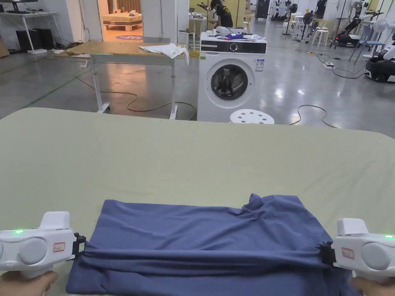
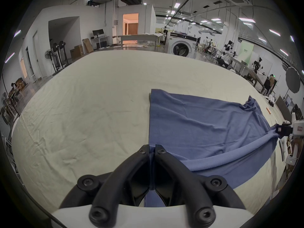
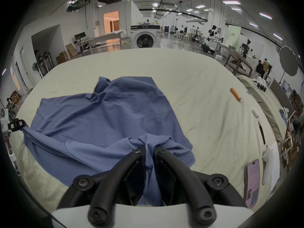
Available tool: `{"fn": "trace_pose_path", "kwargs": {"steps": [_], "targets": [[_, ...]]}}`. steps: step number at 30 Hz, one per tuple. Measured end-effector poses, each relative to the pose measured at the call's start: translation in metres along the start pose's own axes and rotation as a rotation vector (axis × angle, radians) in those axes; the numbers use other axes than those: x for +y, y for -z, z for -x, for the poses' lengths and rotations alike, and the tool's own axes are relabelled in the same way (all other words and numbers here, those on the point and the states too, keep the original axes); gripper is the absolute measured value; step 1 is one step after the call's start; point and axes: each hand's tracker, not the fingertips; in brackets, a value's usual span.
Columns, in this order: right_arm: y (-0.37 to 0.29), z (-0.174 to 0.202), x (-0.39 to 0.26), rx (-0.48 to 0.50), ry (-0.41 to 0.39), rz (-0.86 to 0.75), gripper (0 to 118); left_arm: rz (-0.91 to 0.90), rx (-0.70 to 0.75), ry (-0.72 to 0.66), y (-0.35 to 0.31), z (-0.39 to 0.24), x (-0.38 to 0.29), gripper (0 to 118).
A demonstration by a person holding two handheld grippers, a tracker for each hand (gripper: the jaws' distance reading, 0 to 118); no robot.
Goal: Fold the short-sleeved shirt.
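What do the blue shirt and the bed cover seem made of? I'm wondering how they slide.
Blue shirt: soft matte knit, probably cotton jersey; it drapes and bunches at both grippers. Bed cover: matte woven sheet, likely cotton; fine creases show in the gripper views.

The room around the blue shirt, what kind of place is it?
Probably a robotics lab or test hall, not a home: a washing machine stands alone on the open concrete floor, with robots and work tables behind.
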Motion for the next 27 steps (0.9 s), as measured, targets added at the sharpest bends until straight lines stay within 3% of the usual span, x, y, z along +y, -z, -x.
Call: {"fn": "trace_pose_path", "kwargs": {"steps": [3, 5, 8, 10, 12, 21, 24, 27], "targets": [[0.015, 0.001, -0.003, -0.012, -0.014, 0.026, 9, 0.039, 0.011, 0.019, 0.012, -0.003, -0.001, 2], [0.020, 0.002, -0.006, -0.015, -0.025, 0.028, 17, 0.060, 0.020, 0.028, 0.031, 0.005, 0.000, 5], [0.011, 0.008, -0.009, -0.098, -0.035, -0.017, 57, 0.049, 0.032, 0.037, 0.028, 0.006, 0.001, 26], [0.001, 0.010, -0.009, -0.103, -0.036, -0.088, 61, -0.003, 0.052, 0.041, 0.019, 0.005, 0.004, 54], [-0.014, 0.015, -0.008, -0.085, -0.006, -0.187, 63, -0.076, 0.027, 0.044, 0.005, -0.002, 0.006, 62], [-0.089, 0.081, -0.018, -0.057, 0.011, -0.608, 64, -0.471, -0.014, 0.120, -0.070, -0.063, -0.006, 62], [-0.102, 0.101, -0.026, -0.063, 0.017, -0.674, 60, -0.564, 0.024, 0.135, -0.090, -0.081, -0.017, 54], [-0.107, 0.113, -0.032, -0.053, 0.005, -0.707, 14, -0.598, 0.037, 0.148, -0.102, -0.089, -0.026, 17]]}}
